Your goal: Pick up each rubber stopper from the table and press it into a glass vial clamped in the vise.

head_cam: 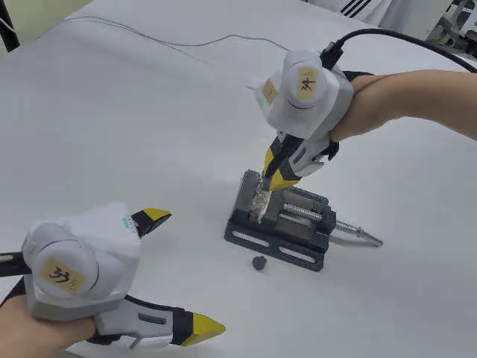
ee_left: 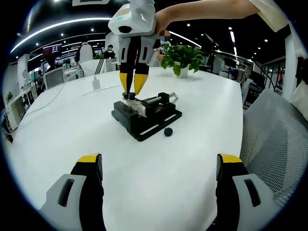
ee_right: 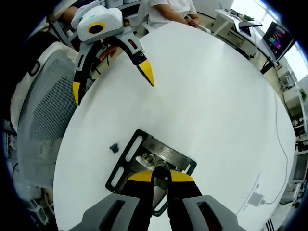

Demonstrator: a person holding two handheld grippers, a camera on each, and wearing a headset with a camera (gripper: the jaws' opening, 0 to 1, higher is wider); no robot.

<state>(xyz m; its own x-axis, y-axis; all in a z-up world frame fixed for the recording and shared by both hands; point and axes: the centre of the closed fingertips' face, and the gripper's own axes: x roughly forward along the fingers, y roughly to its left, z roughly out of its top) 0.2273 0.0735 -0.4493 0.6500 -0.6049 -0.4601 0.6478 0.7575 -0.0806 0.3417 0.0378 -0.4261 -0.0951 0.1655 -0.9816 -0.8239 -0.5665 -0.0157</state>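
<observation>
While the right tongs (head_cam: 270, 183) bear down over the vise, the step in hand looks like pressing a stopper home.

A broad white table (head_cam: 112, 112), matt and smooth, carries everything. A thin cable (head_cam: 186, 41) trails across it at 12 o'clock in the head view.

Toward 4 o'clock from the centre sits the vise (head_cam: 298, 227). It is dark, blocky metal with a slotted base flange and a bright threaded screw pointing out at 4 o'clock.

The right tongs are white plastic with black fingers and yellow tips, and they reach down onto the vise from 12 o'clock. Their jaws are clenched on a small dark stopper (ee_right: 161, 169) directly above the vial. Whether it is seated cannot be told.

The left tongs (head_cam: 182, 270) hover at 8 o'clock, well apart from the vise. Their jaws are released, spread wide and empty.

The vial (head_cam: 260, 203) is clear, glinting glass, standing upright between the vise jaws.

A loose stopper (head_cam: 258, 262), a small, dark, rounded plug, lies on the table just beside the vise base at its 7 o'clock.

The next move probably calls for a straight downward push along the vial's axis. Rubber yields and grips; glass is rigid and brittle. After letting go, the loose stopper waits to be picked up.
</observation>
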